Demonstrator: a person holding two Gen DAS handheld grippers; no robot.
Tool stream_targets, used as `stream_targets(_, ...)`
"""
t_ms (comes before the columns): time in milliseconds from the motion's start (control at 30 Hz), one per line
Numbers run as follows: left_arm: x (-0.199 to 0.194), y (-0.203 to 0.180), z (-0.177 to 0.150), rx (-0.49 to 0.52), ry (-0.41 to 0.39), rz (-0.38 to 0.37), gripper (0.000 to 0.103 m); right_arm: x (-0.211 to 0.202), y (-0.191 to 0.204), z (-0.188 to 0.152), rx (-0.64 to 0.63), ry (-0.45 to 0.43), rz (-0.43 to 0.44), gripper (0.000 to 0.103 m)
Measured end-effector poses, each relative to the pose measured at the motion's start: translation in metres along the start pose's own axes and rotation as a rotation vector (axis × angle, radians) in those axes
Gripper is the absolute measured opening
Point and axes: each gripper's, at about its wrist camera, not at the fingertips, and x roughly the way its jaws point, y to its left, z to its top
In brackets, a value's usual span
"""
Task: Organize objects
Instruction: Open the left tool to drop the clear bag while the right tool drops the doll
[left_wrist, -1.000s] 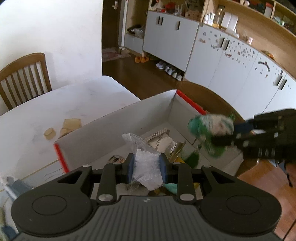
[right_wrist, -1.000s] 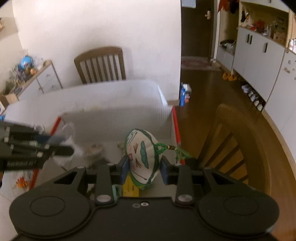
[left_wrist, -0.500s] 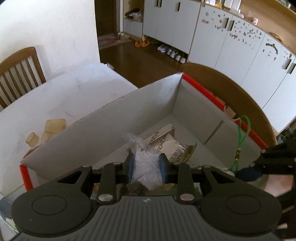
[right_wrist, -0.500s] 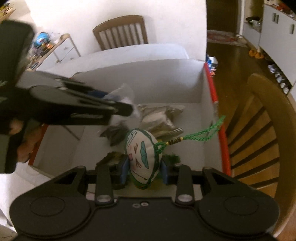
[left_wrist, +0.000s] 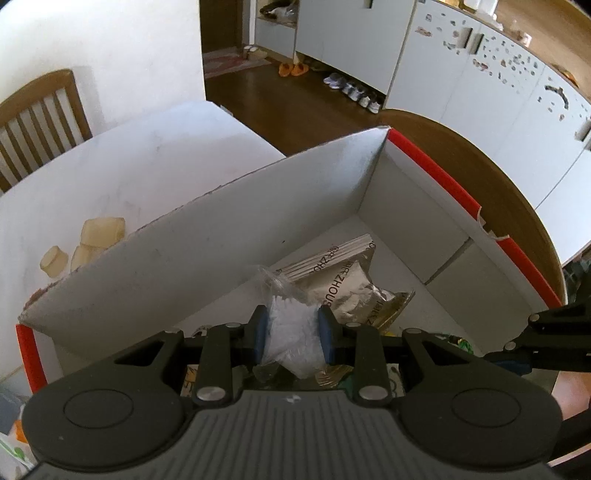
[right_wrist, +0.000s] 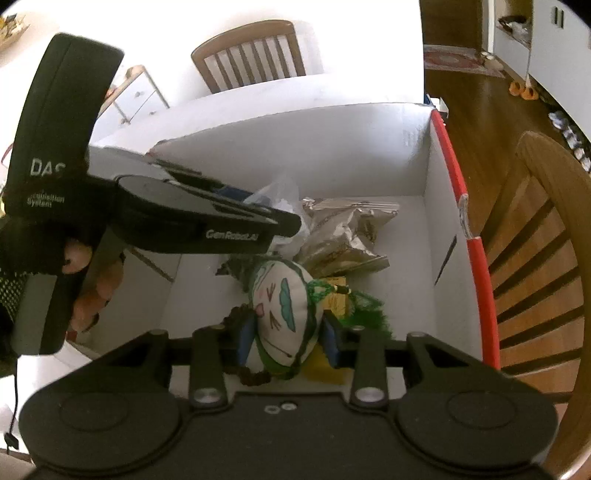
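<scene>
A white cardboard box (left_wrist: 184, 258) (right_wrist: 369, 147) with red edge strips stands on the white table. My left gripper (left_wrist: 291, 332) (right_wrist: 291, 225) hangs low inside it, shut on a clear plastic bag (left_wrist: 291, 332) (right_wrist: 280, 192) of white bits. My right gripper (right_wrist: 288, 341) (left_wrist: 509, 360) is also down in the box and its jaws are opening. A white stuffed pouch (right_wrist: 284, 306) with green trim and a drawn cat face lies tilted between its pads, resting on the box's contents. Its green cord (right_wrist: 325, 291) trails to the right.
A crumpled silver foil packet (left_wrist: 354, 291) (right_wrist: 343, 240) and other small items lie on the box floor. Yellowish pieces (left_wrist: 99, 232) sit on the table (left_wrist: 129, 166) beyond the box. Wooden chairs (left_wrist: 37, 122) (right_wrist: 535, 240) flank the table. White cupboards (left_wrist: 480, 74) line the far wall.
Both grippers have come down into the box. The right jaws have widened and the pouch has tipped forward between them. The left gripper keeps its hold on the bag.
</scene>
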Motion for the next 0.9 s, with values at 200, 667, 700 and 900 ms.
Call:
stream_targets(200,-0.002,0.004,-0.002,-0.040,0.005,-0.004,0.040,0.001,-0.001,-0.007,0.033,0.023,0.010,0.044)
stream_targets(667,-0.036,0.001,-0.009,-0.048,-0.071,-0.030,0.062,-0.026,0.004,-0.010,0.045,-0.043,-0.002,0.055)
stream_targets(700,-0.039,0.002,-0.010,-0.046,-0.078,-0.033,0.062,-0.028,0.005,-0.009,0.043,-0.050,-0.004,0.056)
stream_targets(900,-0.067,0.005,-0.016,-0.046,-0.119,-0.045,0.062,-0.042,0.014,-0.009,0.033,-0.089,-0.006,0.059)
